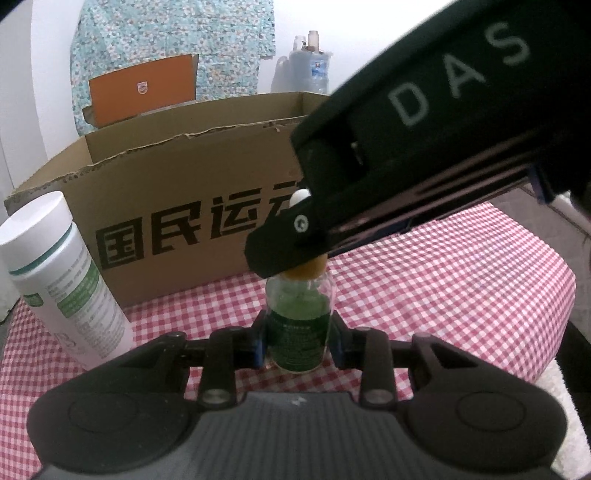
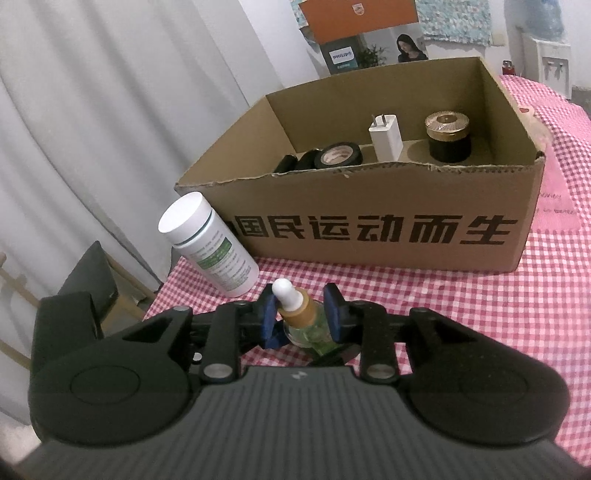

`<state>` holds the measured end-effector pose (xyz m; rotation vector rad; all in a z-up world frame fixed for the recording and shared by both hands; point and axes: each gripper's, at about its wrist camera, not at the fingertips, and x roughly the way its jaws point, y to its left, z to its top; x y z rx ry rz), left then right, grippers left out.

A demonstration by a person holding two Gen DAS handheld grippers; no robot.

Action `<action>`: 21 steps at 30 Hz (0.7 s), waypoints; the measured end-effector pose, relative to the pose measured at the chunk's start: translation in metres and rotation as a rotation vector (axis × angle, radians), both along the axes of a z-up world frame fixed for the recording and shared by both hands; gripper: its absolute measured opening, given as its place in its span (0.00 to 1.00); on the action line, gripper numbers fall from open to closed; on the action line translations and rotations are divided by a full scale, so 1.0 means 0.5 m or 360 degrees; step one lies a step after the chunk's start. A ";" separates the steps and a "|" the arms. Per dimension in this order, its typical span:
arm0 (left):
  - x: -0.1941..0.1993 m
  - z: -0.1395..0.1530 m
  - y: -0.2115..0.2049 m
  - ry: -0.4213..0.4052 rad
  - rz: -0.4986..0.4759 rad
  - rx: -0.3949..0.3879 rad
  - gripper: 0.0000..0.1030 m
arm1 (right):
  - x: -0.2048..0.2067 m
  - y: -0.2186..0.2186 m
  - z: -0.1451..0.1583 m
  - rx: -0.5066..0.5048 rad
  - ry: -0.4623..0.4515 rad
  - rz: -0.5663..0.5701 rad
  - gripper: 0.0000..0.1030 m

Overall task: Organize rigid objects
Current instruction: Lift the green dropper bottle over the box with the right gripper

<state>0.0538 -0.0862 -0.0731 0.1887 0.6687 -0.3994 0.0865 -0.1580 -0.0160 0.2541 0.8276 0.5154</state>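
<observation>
My left gripper (image 1: 298,341) is clamped on the body of the small dropper bottle (image 1: 297,328), its 2 blue pads pressing the green-labelled glass from 9 and 3 o'clock while the bottle stands upright on the red-checked tablecloth (image 1: 424,280). My right gripper (image 2: 301,314) comes in from 1 o'clock in the left view and sits around the bottle's top; its fingers (image 2: 332,308) look pressed on the tan collar under the white dropper bulb (image 2: 286,291), though the left-hand pad is partly hidden.

Just beyond, at 10 o'clock, a white canister (image 2: 212,243) with a green label stands on the cloth, close beside the cardboard box (image 2: 369,229).

The box, printed with large black characters, fills the middle ground at 12 o'clock. Inside it I see black tape rolls (image 2: 334,155), a white plug adapter (image 2: 386,138) and a black jar with a gold lid (image 2: 447,136).

Farthest off, an orange carton (image 1: 142,92) and a patterned cloth (image 1: 166,33) stand against the wall.
</observation>
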 end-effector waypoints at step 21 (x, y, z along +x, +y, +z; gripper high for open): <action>0.019 0.237 0.042 -0.0293 0.0004 -0.0022 0.32 | -0.006 0.026 0.228 -0.0037 -0.0387 0.0169 0.21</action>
